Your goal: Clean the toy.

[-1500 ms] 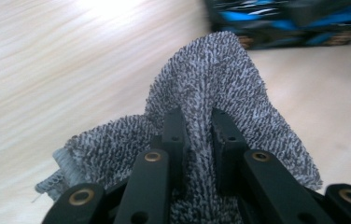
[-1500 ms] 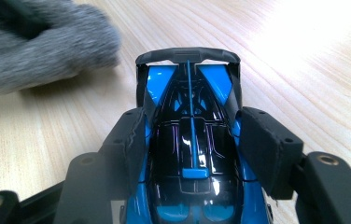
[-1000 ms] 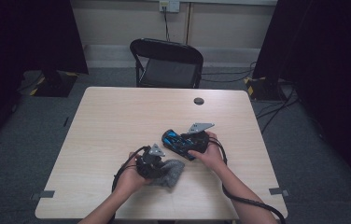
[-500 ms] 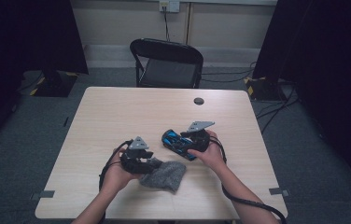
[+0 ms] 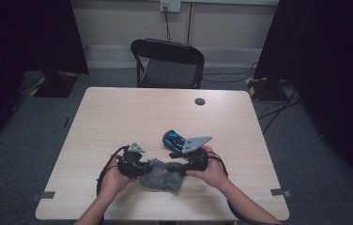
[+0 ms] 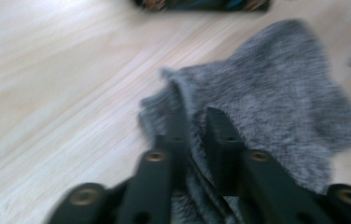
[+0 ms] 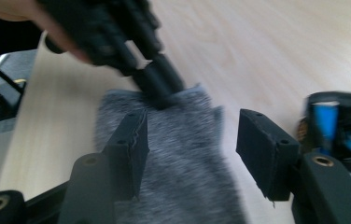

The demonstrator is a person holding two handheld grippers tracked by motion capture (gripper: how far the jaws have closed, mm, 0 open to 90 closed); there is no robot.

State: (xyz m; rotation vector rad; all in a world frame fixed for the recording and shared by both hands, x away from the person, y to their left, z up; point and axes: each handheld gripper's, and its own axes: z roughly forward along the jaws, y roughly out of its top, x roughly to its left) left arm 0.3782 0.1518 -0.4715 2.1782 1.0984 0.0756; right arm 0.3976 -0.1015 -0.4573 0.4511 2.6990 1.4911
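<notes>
A grey fuzzy cloth (image 5: 161, 175) lies on the pale wooden table (image 5: 118, 117) near its front edge. My left gripper (image 5: 145, 168) is at the cloth's left end. In the left gripper view my left gripper (image 6: 194, 116) is shut on a folded edge of the cloth (image 6: 276, 98). My right gripper (image 5: 178, 167) is at the cloth's right end. In the right gripper view my right gripper (image 7: 190, 126) stands open, jaws wide apart just over the cloth (image 7: 173, 154). The left gripper (image 7: 157, 84) pinches the cloth's far edge there.
A blue and black object (image 5: 174, 139) lies just behind the right gripper, and shows at the right edge of the right gripper view (image 7: 337, 121). A small black disc (image 5: 200, 101) sits at the table's back. A black folding chair (image 5: 167, 63) stands beyond the table.
The left gripper swung off to the left, then came back and closed on the cloth's left edge. The right gripper moved from beside the blue object down to the cloth's right end.
</notes>
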